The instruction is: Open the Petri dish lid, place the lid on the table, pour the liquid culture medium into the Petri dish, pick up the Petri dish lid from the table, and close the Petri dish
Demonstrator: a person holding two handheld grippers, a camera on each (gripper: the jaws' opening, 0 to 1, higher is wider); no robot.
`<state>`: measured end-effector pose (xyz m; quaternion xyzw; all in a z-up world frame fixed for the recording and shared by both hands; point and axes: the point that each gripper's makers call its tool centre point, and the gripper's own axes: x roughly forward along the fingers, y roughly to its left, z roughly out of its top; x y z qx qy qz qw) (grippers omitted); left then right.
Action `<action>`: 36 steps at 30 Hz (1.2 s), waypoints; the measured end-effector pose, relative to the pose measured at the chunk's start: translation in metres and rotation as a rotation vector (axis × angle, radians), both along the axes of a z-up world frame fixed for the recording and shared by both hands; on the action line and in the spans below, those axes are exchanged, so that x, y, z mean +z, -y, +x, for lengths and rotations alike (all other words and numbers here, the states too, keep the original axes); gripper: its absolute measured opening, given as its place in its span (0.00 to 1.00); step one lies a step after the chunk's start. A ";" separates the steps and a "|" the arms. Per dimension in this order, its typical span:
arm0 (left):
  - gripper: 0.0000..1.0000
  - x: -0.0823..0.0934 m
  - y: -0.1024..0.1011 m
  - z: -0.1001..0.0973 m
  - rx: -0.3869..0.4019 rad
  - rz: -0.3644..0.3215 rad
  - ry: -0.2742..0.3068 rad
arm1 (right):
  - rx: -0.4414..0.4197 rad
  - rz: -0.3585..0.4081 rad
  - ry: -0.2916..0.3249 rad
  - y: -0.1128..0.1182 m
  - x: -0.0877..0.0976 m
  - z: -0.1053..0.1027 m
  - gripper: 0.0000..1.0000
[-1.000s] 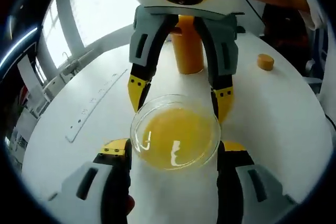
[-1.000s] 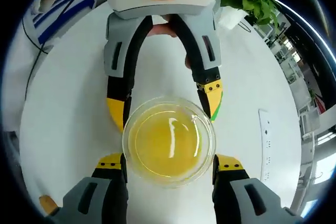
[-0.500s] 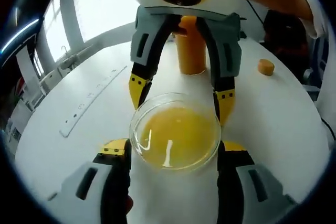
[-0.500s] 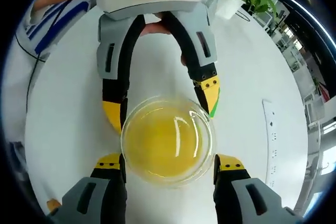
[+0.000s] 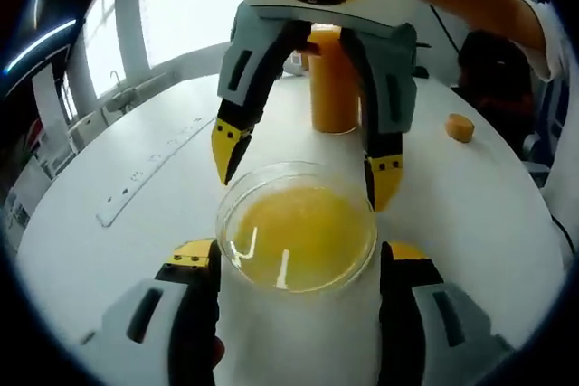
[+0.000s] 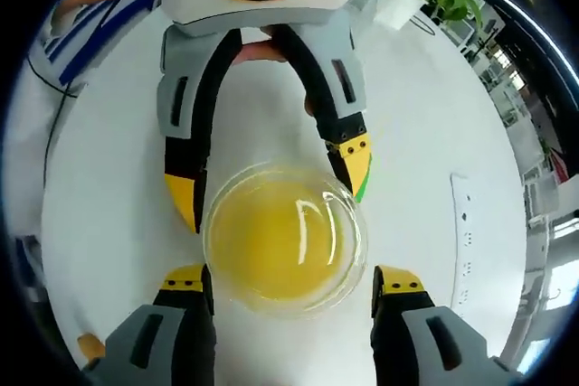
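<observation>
Both grippers flank one filled dish (image 5: 297, 237): left gripper (image 5: 298, 259) and right gripper (image 6: 285, 282), jaws spread around it, neither visibly clamping.

Bright daylight comes from the windows (image 5: 172, 6), which are blown out to white in the left gripper view. White streaks of glare sit on the Petri dish (image 5: 297, 237) (curved ones in the right gripper view). The bench (image 6: 109, 178) is evenly lit, with soft shadows. Fisheye bending and slight blur grow toward the edges.
</observation>
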<state>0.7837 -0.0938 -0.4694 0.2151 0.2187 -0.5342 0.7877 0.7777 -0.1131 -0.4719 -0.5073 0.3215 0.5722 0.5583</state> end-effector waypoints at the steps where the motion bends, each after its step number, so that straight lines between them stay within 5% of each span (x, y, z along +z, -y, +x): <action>1: 0.63 0.001 0.002 -0.006 0.000 -0.001 0.002 | 0.002 0.005 0.012 -0.001 0.001 0.003 0.59; 9: 0.62 0.007 0.000 -0.005 0.024 -0.028 0.016 | 0.007 0.006 0.035 0.001 0.010 0.007 0.52; 13: 0.63 0.008 0.000 -0.009 0.029 -0.035 0.006 | -0.043 0.022 -0.002 0.002 0.011 0.007 0.50; 17: 0.62 0.000 -0.002 -0.010 0.047 -0.015 -0.033 | -0.095 0.084 -0.053 -0.007 0.010 0.006 0.55; 22: 0.59 -0.001 0.003 -0.014 0.041 -0.038 -0.045 | -0.084 0.025 -0.071 -0.006 -0.004 -0.002 0.64; 36: 0.62 0.000 -0.002 -0.016 -0.005 -0.008 -0.021 | -0.070 0.057 -0.062 -0.017 0.007 0.004 0.64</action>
